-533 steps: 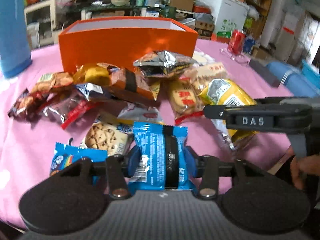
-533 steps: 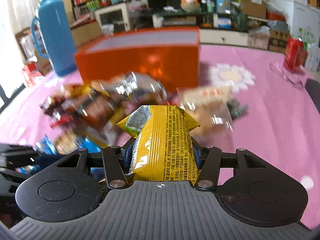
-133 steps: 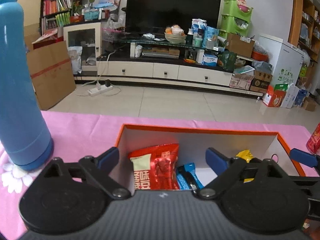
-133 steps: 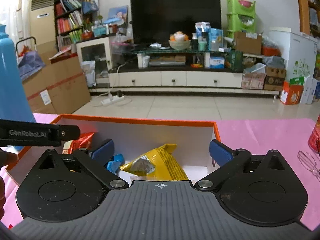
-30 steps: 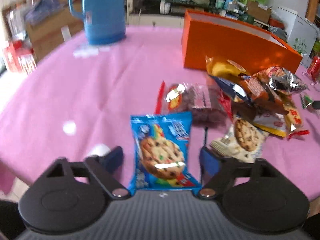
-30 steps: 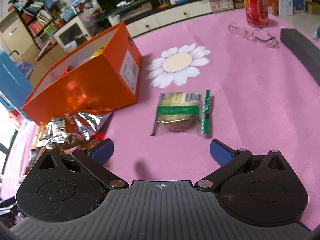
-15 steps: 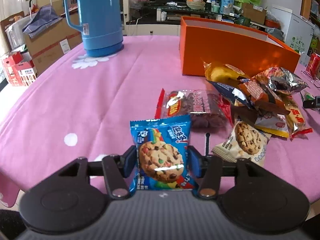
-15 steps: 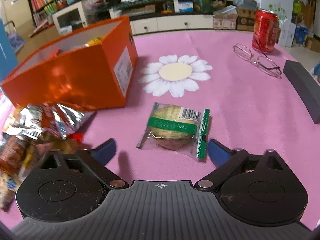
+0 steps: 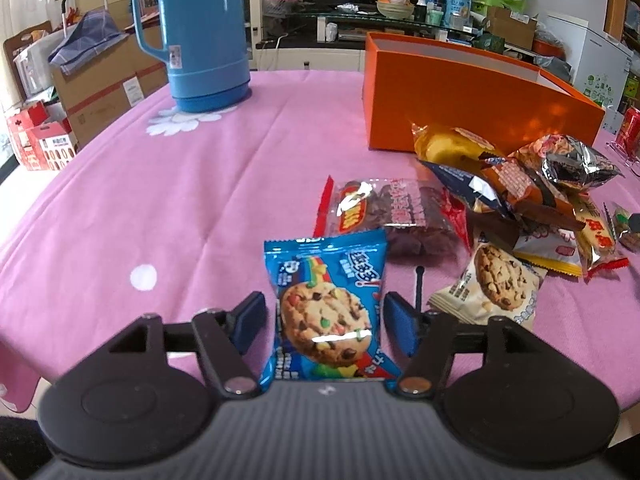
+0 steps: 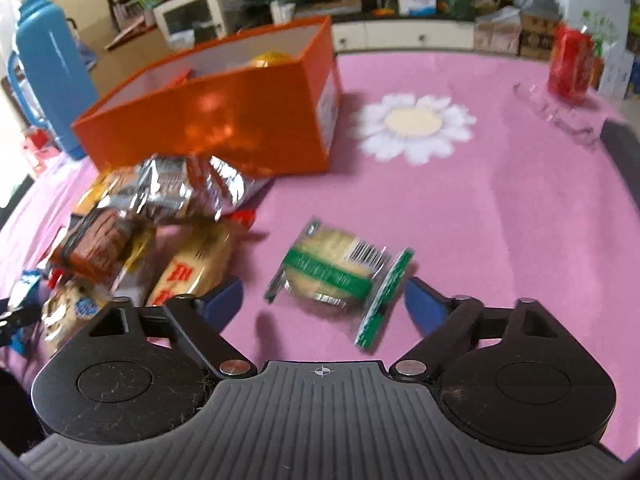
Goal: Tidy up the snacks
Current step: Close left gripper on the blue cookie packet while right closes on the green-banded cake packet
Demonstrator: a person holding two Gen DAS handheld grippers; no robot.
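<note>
the left tongs [image 9: 323, 328], pressed on the blue cookie packet [image 9: 327, 312] half a second ago, have just opened; small gaps show beside it. the right tongs [image 10: 324, 300] have just widened around the green-banded packet [image 10: 340, 270], now tilted in view.

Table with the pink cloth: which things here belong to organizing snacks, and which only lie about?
Belong to the job:
- blue cookie packet
- green-banded cake packet
- snack pile
- orange box

Only lying about:
- blue thermos
- red can
- glasses
</note>
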